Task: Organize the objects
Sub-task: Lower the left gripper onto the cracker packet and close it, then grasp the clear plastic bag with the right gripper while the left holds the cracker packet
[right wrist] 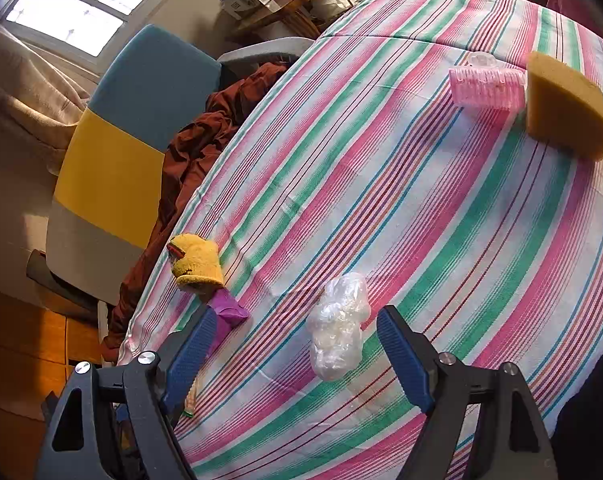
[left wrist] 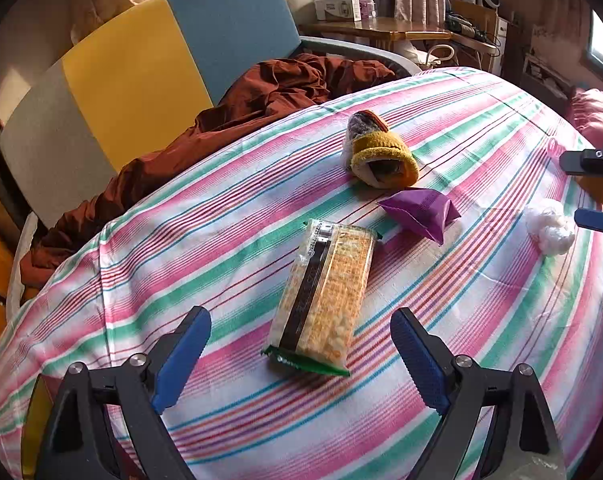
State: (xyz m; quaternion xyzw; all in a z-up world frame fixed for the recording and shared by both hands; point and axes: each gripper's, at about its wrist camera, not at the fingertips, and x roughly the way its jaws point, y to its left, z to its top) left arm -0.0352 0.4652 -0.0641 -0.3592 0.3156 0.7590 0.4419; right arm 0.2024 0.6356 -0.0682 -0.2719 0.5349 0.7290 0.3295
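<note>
Left wrist view: the left gripper (left wrist: 301, 356) is seen with its blue pads (left wrist: 181, 356) spread wide and nothing pinched. The cracker packet (left wrist: 325, 296) lies on the striped bedsheet (left wrist: 481, 320) directly ahead, its green-sealed near end between the two pads but clear of both. Its long axis runs away from the fingers with a slight lean to the right, so the pads stand on either long side of it. Beyond its far end a purple sachet (left wrist: 421, 212) is noted just apart, then a rolled yellow sock (left wrist: 381, 152), also separate. The sheet's left edge drops to a rust-brown quilt (left wrist: 241, 112); bare sheet lies around the packet on both sides.

In the right wrist view the right gripper (right wrist: 297, 352) is likewise spread and empty. A crumpled clear plastic bag (right wrist: 339, 328) rests between its pads, nearer the right one, touching neither as far as can be told; its longer side runs roughly along the fingers. Well beyond, near the far right edge of the sheet, a pink hair roller (right wrist: 487, 88) lies touching a yellow sponge (right wrist: 565, 108).

Judgement: each hand is nearest its own item, the left to the packet, the right to the bag. A closing across the packet's short width appears feasible with a little further lowering. Open sheet in the middle leaves room for regrouping.
</note>
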